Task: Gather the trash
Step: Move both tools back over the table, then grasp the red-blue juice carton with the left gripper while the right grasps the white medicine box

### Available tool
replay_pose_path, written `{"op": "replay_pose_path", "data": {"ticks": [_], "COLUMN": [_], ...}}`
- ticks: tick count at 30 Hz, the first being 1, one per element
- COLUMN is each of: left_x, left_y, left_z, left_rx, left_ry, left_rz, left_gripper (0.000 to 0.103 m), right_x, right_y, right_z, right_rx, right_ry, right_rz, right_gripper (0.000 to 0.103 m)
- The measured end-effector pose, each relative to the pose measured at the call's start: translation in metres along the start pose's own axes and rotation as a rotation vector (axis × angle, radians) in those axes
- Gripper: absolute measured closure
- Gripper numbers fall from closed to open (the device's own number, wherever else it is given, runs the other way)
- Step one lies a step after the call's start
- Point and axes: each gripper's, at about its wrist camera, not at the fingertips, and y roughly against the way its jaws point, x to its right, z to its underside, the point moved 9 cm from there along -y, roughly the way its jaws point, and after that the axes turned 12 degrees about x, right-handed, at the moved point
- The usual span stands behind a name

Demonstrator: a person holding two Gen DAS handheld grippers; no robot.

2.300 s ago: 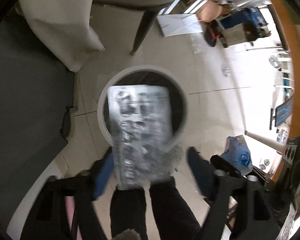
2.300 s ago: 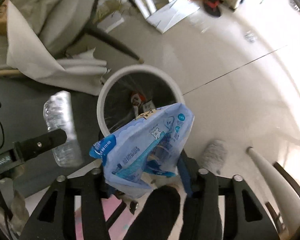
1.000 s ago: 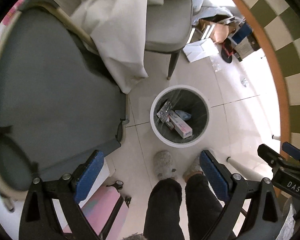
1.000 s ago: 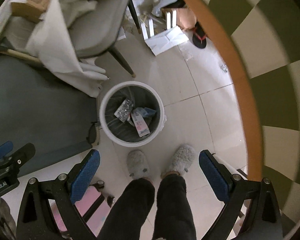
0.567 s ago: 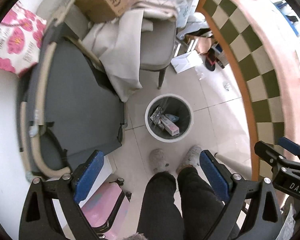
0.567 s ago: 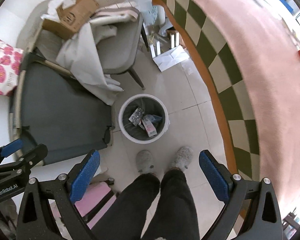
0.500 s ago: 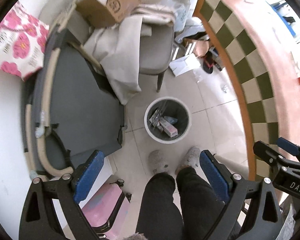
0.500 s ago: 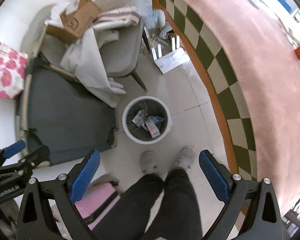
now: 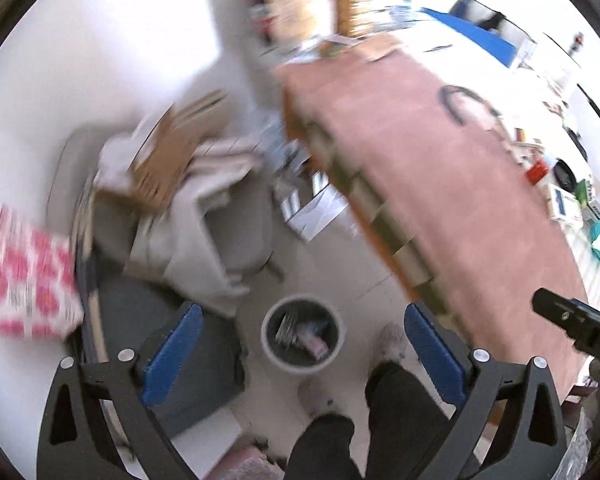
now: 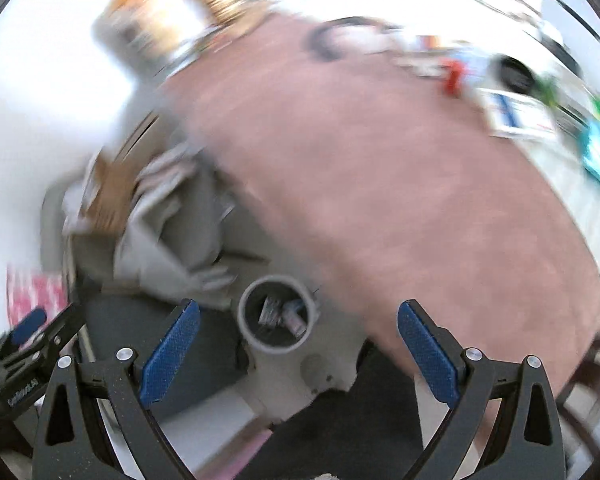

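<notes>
A round white trash bin (image 9: 302,362) stands on the tiled floor far below, with several wrappers (image 9: 304,334) inside; it also shows in the right wrist view (image 10: 275,344). My left gripper (image 9: 300,354) is open and empty, high above the bin. My right gripper (image 10: 298,350) is open and empty, also high above it. Both views are blurred by motion. On the pink-topped table (image 10: 400,184), small items lie at the far right: a red object (image 10: 452,74), a white box (image 10: 516,114) and a teal wrapper (image 10: 594,152).
A grey chair draped with white cloth and a cardboard box (image 9: 172,160) stands left of the bin. A dark grey cot (image 9: 140,320) and a pink flowered bag (image 9: 32,276) are at the left. The person's legs and slippers (image 9: 392,344) are by the bin.
Both grippers dropped their trash into the bin, then rose high and tilted up. The table top now fills the right of both views; the bin looks small.
</notes>
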Motion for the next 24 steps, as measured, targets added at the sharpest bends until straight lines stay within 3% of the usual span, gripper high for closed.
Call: {"op": "replay_pose_path", "data": {"ticks": [7,11,19,24], "left_x": [0.115,0.179,0.24,0.256], "left_y": [-0.041,-0.092,-0.151,-0.161], "left_z": [-0.092,-0.12,-0.135,-0.145], "left_rx": [0.086,0.044,-0.056,-0.077], "left_ry": [-0.144,-0.221,-0.293,-0.333], "left_rz": [-0.077,-0.108,-0.132,-0.152], "left_gripper": [0.0,0.0,0.0,0.0], "right_x": [0.182,0.266,0.313,0.31], "right_y": [-0.025,-0.054,-0.128,-0.156], "right_z": [-0.085,-0.135,-0.184,-0.186], "right_rx": [0.028,0.074,0.04,-0.047], "right_ry": [-0.459,-0.635,-0.834,-0.779], "right_rz": [0.169,0.264,0.359,0.504], "right_gripper": [0.003,0.003,0.003,0.003]}}
